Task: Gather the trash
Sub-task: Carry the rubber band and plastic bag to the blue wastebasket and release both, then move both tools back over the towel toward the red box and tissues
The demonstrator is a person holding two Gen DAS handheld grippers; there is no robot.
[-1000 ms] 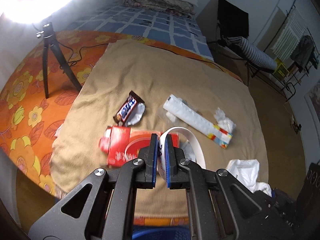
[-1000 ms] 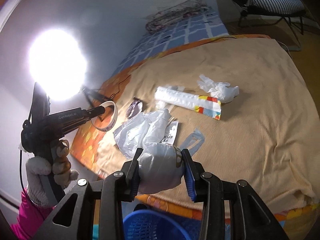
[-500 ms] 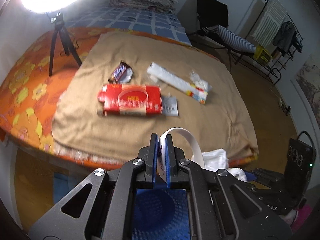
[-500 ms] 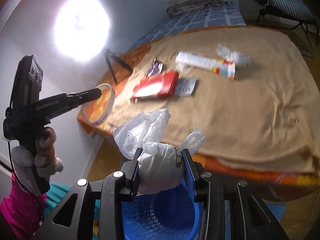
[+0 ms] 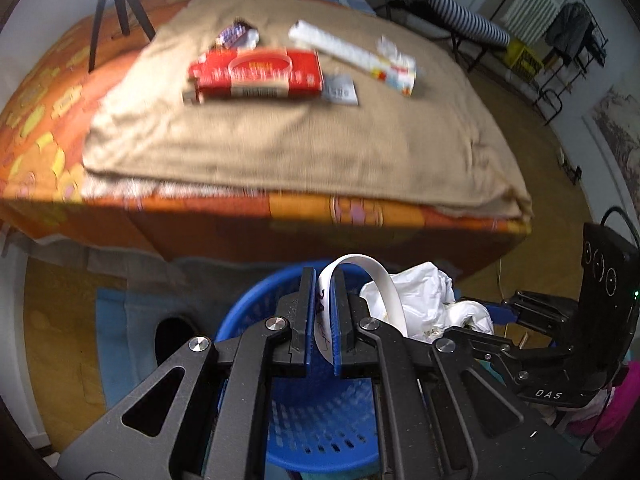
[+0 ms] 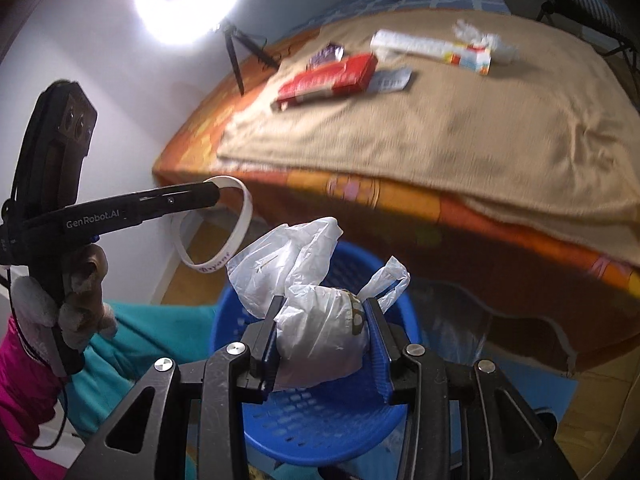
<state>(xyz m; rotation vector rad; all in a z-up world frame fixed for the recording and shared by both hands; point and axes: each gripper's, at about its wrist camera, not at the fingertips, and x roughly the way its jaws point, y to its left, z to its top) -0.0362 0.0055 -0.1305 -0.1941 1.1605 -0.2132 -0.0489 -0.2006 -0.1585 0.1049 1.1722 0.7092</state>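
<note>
My left gripper [image 5: 322, 312] is shut on a white band [image 5: 372, 280] and holds it over the blue basket [image 5: 320, 432] on the floor. The band also shows in the right wrist view [image 6: 240, 216], hanging from the left gripper's tip. My right gripper [image 6: 323, 332] is shut on a crumpled white plastic bag [image 6: 316, 320] above the same basket [image 6: 320, 436]. The bag also shows in the left wrist view [image 5: 424, 300]. More trash lies on the bed: a red box [image 5: 260, 74], a candy wrapper [image 5: 236, 36], a long white packet [image 5: 352, 54], a tissue [image 5: 388, 46].
The bed with a tan blanket [image 5: 300, 148] over an orange floral sheet stands behind the basket. A small printed sachet [image 5: 340, 90] lies beside the red box. A tripod [image 5: 116, 4] with a ring light stands at the bed's far left. A chair and a drying rack are at the back right.
Both grippers have pulled back from the bed and lowered over the blue basket, each holding its item. The bed has receded upward in both views.
</note>
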